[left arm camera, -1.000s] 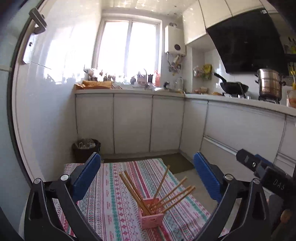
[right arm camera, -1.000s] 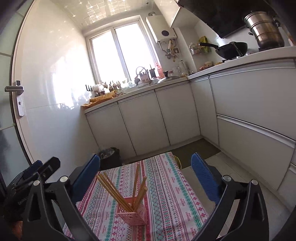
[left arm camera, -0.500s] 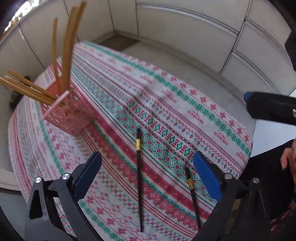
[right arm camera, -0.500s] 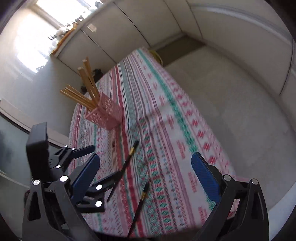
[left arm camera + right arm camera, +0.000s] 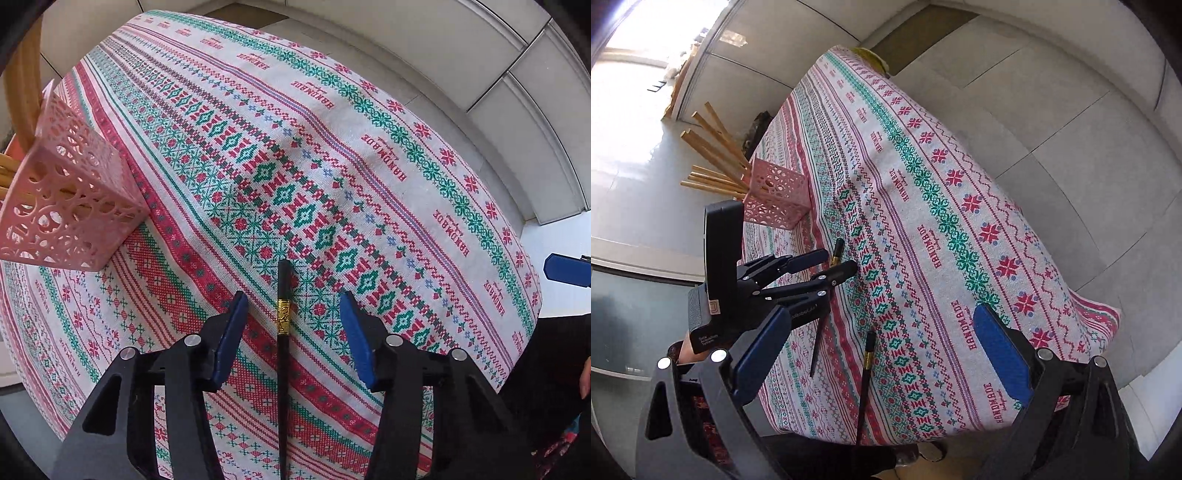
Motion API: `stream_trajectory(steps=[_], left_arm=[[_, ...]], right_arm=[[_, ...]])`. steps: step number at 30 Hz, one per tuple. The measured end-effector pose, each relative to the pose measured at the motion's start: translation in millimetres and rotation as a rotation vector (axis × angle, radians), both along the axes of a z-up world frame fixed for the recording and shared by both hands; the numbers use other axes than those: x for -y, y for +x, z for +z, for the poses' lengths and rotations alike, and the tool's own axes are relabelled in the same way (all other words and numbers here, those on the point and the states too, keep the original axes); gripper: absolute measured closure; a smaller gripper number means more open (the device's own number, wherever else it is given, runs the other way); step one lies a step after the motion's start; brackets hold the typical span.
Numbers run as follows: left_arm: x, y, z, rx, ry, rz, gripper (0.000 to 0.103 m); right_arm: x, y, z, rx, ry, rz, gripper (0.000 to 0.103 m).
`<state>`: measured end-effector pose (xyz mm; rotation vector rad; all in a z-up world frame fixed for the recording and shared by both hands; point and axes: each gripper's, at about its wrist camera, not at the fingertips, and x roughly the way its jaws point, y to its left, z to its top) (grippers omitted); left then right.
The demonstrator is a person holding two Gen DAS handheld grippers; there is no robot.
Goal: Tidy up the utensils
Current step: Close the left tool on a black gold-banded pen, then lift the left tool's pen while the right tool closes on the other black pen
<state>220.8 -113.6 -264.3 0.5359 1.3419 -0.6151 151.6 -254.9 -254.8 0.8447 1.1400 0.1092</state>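
Observation:
A black chopstick with a gold band lies on the patterned tablecloth. My left gripper is open and straddles it, one blue pad on each side, not closed on it. In the right wrist view the left gripper hovers over that chopstick. A second black chopstick lies nearer the table's front edge. My right gripper is open and empty above it. A pink perforated holder with several wooden chopsticks stands at the left.
The table's right edge drops to a pale tiled floor. White cabinet fronts run along the far side. The right gripper's blue pad shows at the right edge of the left wrist view.
Both grippers tilted down from the kitchen view to the table. The left gripper has moved in low over the gold-banded chopstick and its jaws have narrowed around it.

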Motion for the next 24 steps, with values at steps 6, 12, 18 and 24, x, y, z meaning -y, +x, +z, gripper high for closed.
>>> stream_trajectory(steps=[6,12,18,24], left_arm=[[5.8,4.3,-5.7,-0.001,0.008,-0.025,0.068],[-15.6,-13.2,2.7,0.023,-0.053,0.032,0.097],[-60.6,-31.9,2.9,0.04,-0.06,0.105,0.097],[-101.9,-23.6,3.9,0.052,-0.089,0.213,0.097]], right_arm=[[-2.0,3.0,-0.6,-0.024,-0.031,0.01,0.007],[-22.0,8.3,-3.4,-0.042,-0.037,0.044,0.007],[-74.0,12.0,-10.1,-0.105,-0.132,0.156,0.021],[-121.7,9.5,-30.3,-0.189,-0.204,0.218,0.038]])
